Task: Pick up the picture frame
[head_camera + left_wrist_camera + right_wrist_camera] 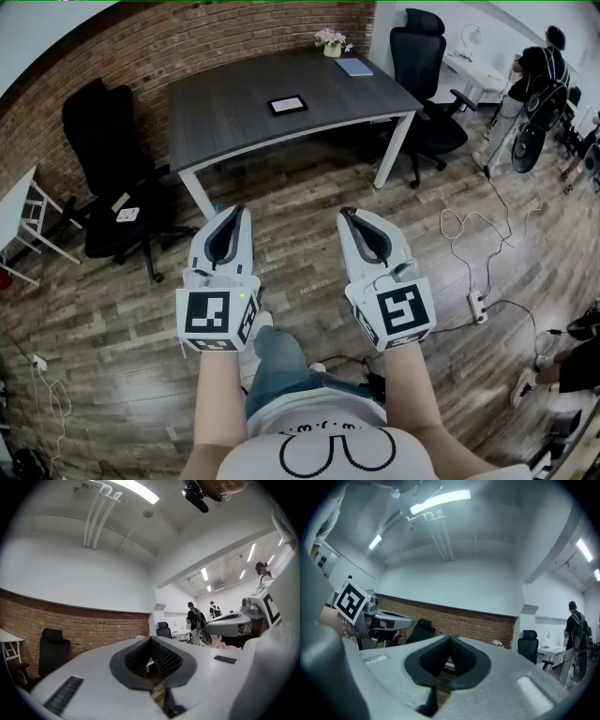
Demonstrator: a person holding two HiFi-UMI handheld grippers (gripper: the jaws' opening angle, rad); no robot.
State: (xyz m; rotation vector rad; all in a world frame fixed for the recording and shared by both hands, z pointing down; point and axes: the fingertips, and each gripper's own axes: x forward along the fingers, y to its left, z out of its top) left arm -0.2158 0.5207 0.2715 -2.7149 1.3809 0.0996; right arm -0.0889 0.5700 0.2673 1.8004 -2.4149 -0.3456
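A small black picture frame (287,105) lies flat near the middle of the dark grey table (225,117) ahead of me. Both grippers hang over the wooden floor well short of the table, side by side and pointing level toward it. My left gripper (232,212) is shut with nothing between its jaws. My right gripper (348,214) is also shut and empty. In the left gripper view the left gripper (150,640) has its jaws meeting at the tip, with the brick wall beyond. The right gripper (450,638) looks the same in the right gripper view.
Black office chairs stand left (111,178) and right (427,89) of the table. A flower pot (331,42) and a blue notebook (353,67) sit at the table's far corner. Cables and a power strip (476,307) lie on the floor at right. A person (539,80) stands at far right.
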